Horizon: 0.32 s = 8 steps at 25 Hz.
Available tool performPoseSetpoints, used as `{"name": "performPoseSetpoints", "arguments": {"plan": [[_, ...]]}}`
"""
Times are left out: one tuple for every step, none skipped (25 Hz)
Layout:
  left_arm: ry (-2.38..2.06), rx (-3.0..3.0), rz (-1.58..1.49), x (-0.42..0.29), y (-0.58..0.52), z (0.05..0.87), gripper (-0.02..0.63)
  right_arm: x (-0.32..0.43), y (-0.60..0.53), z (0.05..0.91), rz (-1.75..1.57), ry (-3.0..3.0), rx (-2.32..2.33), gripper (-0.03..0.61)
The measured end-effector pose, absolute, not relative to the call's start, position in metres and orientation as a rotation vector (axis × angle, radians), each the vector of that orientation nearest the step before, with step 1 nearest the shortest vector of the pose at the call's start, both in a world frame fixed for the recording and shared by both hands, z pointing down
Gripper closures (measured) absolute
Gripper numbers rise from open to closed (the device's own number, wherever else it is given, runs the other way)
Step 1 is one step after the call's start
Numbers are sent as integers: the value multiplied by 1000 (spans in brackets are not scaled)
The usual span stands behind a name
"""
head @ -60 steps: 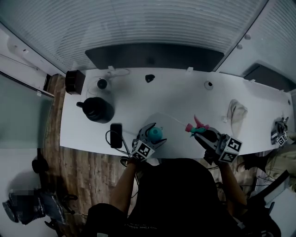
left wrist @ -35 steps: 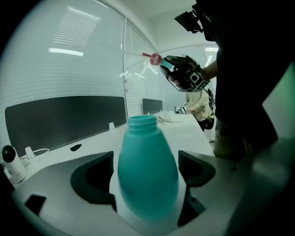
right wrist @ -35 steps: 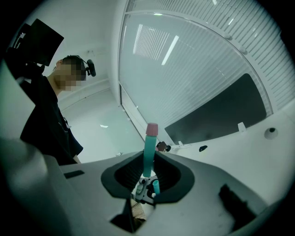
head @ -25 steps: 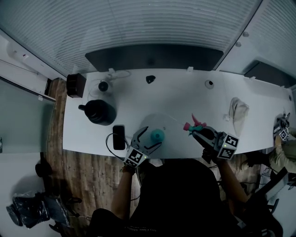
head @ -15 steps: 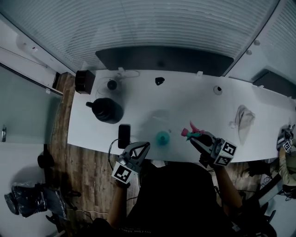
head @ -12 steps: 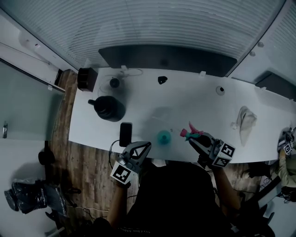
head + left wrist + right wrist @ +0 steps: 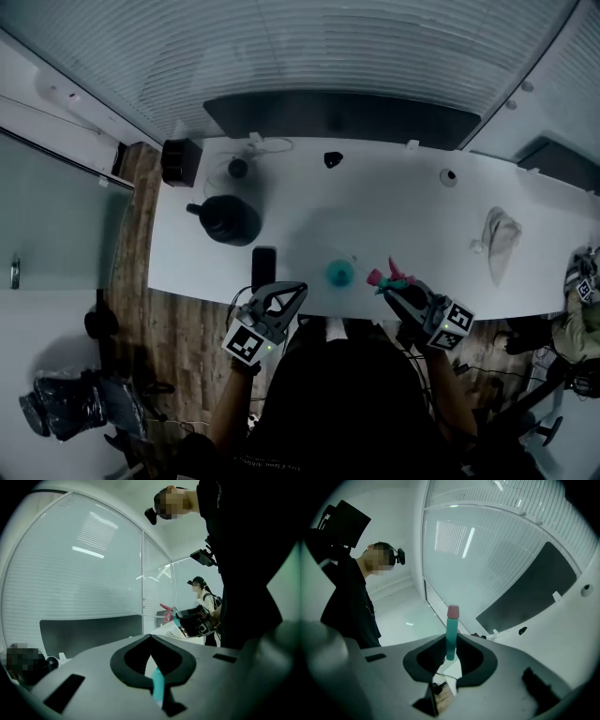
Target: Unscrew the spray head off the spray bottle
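Teal-and-pink spray head clamped in right gripper.
Teal-topped bottle stands just beside it; left gripper closed, empty.

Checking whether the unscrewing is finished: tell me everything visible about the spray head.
The spray head looks plastic: teal body, pink parts at the tip. It is off the bottle, held to its right above the near edge of the table. The right gripper is shut on its teal stem, pink end poking past the jaws.
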<state>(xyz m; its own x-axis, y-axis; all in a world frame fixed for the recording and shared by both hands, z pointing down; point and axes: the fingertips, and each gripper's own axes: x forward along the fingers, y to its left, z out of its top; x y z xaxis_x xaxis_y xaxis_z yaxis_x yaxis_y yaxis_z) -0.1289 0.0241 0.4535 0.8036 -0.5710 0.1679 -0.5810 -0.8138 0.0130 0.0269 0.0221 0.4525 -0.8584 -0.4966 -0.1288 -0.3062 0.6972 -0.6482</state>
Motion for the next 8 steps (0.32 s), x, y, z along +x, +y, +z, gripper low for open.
{"name": "performPoseSetpoints", "arguments": {"plan": [[-912,2930,241,-131,24,454,611,27,23,453,-918,2606,-662,511],[-889,2939,242,-133,24,455,611,27,23,453,-915,2597,-689,511],[-864,2951,247,-135,25,456,611,28,25,453,-912,2589,-715,511],[-840,2963,255,-137,26,458,611,28,27,454,-908,2582,-740,511],[-819,2973,266,-139,27,459,611,28,28,454,-904,2574,-762,511],[-798,2983,278,-141,28,460,611,28,29,453,-903,2564,-782,511],[-778,2993,290,-142,29,461,611,26,30,450,-903,2552,-800,511],[-759,3003,300,-144,30,462,611,25,31,447,-905,2538,-817,511]]}}
